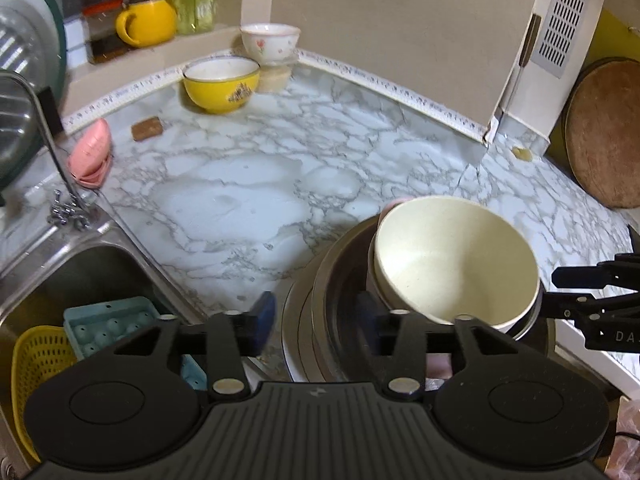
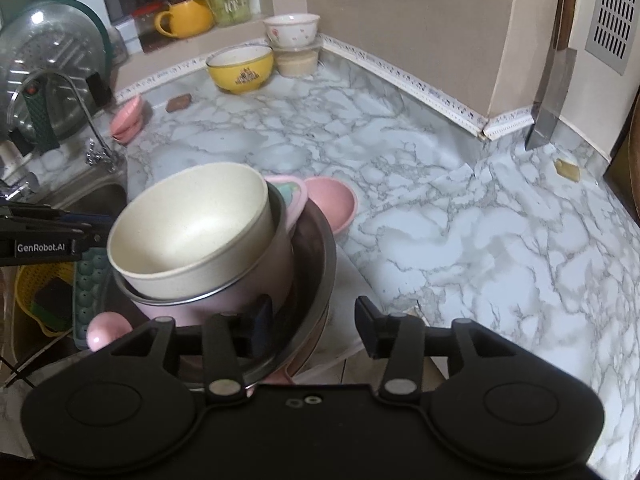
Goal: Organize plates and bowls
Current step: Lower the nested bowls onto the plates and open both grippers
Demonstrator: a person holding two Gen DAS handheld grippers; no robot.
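A cream bowl [image 1: 452, 260] sits tilted on top of a stack of plates and bowls [image 1: 320, 320] at the counter's front edge. In the right wrist view the cream bowl [image 2: 192, 236] rests in a pink metal-rimmed pot [image 2: 224, 300] inside a wide steel dish [image 2: 316, 264], with a pink bowl [image 2: 332, 204] behind. My left gripper [image 1: 316, 320] is open, its jaws straddling the stack's left rim. My right gripper [image 2: 314, 326] is open, its jaws either side of the steel dish's right rim. A yellow bowl [image 1: 221, 84] and a white floral bowl [image 1: 270, 42] stand at the back corner.
The sink [image 1: 80, 272] at left holds a yellow basket [image 1: 36, 364] and a teal tray [image 1: 108, 324]. A tap [image 1: 48, 136], pink dish [image 1: 90, 156] and brown block [image 1: 147, 128] lie nearby. A cleaver [image 2: 554, 76] and round wooden board [image 1: 604, 136] lean at right.
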